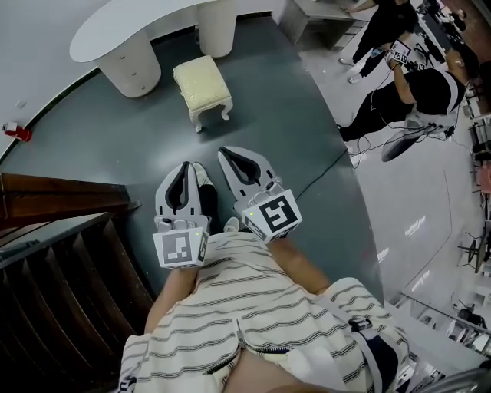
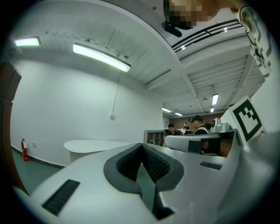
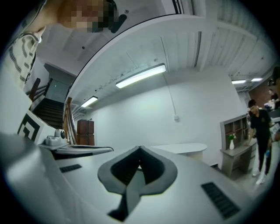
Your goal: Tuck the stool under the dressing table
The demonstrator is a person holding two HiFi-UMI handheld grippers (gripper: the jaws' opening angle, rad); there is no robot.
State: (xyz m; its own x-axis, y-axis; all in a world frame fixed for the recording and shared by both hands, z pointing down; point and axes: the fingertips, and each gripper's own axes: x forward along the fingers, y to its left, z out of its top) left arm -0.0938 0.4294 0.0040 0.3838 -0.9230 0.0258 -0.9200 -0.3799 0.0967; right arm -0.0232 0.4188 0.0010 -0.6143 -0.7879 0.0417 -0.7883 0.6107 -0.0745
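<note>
The dressing table (image 1: 130, 27) is cut off by the top edge at the upper left of the head view, and the tops of its pedestals (image 1: 138, 65) are covered by its slab. At the centre, a foot (image 1: 202, 176) is largely hidden between the left gripper (image 1: 184, 167) and right gripper (image 1: 232, 157). A person in black (image 1: 383, 23) is cropped at the upper right.

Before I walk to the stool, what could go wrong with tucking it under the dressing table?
1. The left gripper and right gripper are both shut and empty. Unless they open first, they may only poke the stool.
2. The stool stands outside the dressing table, in front of the gap. Pushed off line, it could hit a pedestal.
3. The cable lying to the right could catch a foot.
</note>
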